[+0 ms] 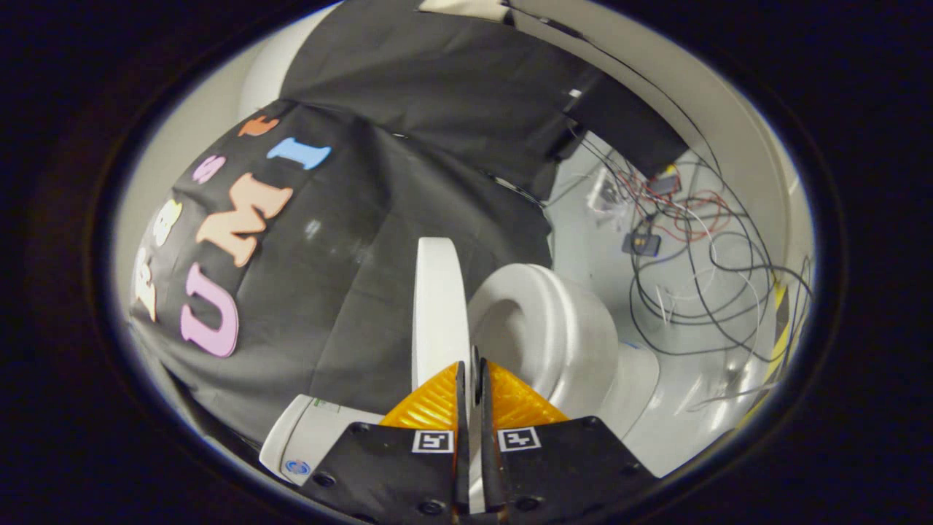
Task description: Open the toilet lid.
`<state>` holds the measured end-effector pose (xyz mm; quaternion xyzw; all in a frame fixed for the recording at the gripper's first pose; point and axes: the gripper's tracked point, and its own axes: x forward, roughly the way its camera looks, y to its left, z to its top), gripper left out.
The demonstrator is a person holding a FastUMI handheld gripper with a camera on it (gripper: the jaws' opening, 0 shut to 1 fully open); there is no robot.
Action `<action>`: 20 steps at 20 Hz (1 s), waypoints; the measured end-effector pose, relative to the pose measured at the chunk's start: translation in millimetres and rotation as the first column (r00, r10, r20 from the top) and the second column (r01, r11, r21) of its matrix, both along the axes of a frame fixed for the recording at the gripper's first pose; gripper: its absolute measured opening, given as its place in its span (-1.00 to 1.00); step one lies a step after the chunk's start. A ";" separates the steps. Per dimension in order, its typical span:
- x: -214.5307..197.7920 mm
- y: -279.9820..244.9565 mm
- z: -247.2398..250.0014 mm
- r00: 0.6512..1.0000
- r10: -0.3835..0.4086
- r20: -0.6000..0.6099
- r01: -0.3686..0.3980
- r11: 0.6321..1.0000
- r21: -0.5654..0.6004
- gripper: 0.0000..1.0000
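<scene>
The tongs (471, 379) have their two orange fingers (434, 401) drawn almost together, with just a thin gap between them, and the near edge of the white toilet lid (439, 306) runs down into that gap; whether both fingers actually press on it, I cannot tell. The lid stands raised, edge-on, rising straight ahead of the fingers. Just beside the lid, on its far side from the cistern, sits the toilet seat (554, 321), a thick white ring around the bowl's opening; what lies inside the bowl is hidden from this angle. On the lid's other side, close against the tongs' black body, is the white cistern (306, 437). Beyond the seat, well apart from the lid, a tangle of cables (692, 248) sprawls across the pale floor (685, 394).
</scene>
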<state>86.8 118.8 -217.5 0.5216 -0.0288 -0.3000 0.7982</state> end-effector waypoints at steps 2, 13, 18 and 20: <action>5.1 7.5 24.3 0.999 0.032 -0.004 -0.032 0.997 -0.072 -0.84; 63.9 99.0 151.9 0.935 0.332 -0.124 -0.343 0.762 -0.549 -0.74; 96.6 167.9 185.7 0.849 0.495 -0.182 -0.470 0.553 -0.689 -0.70; 108.0 199.7 187.8 0.804 0.552 -0.221 -0.515 0.462 -0.722 -0.70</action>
